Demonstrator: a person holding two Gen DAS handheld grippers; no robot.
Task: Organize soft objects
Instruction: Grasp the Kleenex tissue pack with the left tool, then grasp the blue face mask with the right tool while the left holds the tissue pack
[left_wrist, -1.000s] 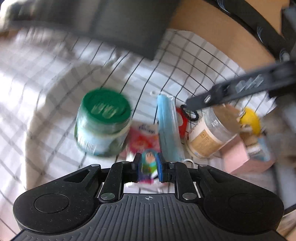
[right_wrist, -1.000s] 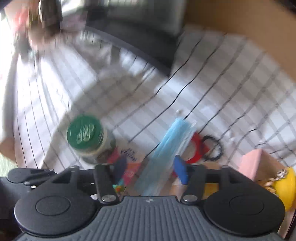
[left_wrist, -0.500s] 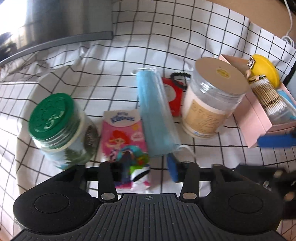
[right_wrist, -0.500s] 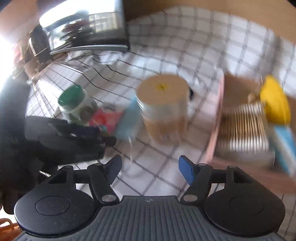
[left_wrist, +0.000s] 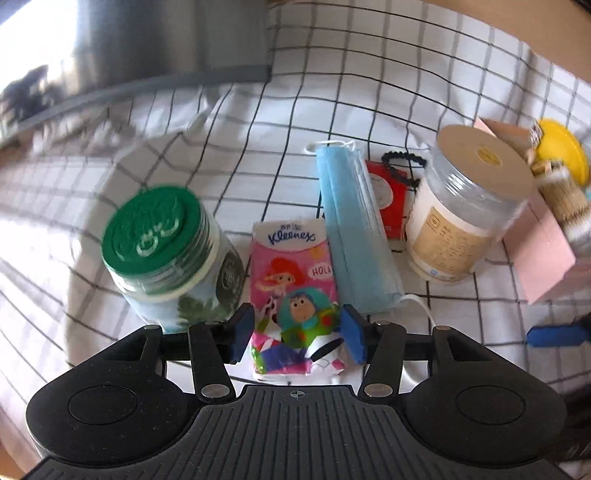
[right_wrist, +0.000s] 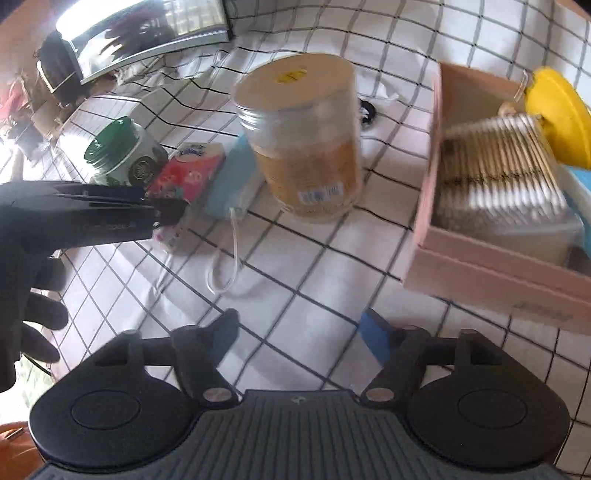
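Note:
A pink Kleenex tissue pack (left_wrist: 291, 280) lies flat on the checked cloth; it also shows in the right wrist view (right_wrist: 184, 177). My left gripper (left_wrist: 297, 334) is open, its blue pads either side of the pack's near end. A folded blue face mask (left_wrist: 354, 229) lies just right of the pack, its ear loop (right_wrist: 225, 258) trailing on the cloth. My right gripper (right_wrist: 295, 332) is open and empty above bare cloth, in front of the clear jar. The left gripper (right_wrist: 162, 212) shows at the left of the right wrist view.
A green-lidded jar (left_wrist: 166, 251) stands left of the pack. A clear jar with a tan lid (left_wrist: 469, 206) stands right of the mask. A pink box (right_wrist: 495, 258) holds cotton swabs (right_wrist: 502, 177) and a yellow item (right_wrist: 557, 118). A red card (left_wrist: 388, 199) and black hair tie (left_wrist: 402, 162) lie behind the mask.
My left gripper went from shut on the tissue pack to open, the pack now lying on the cloth between its pads. My right gripper swung right, toward the clear jar and pink box.

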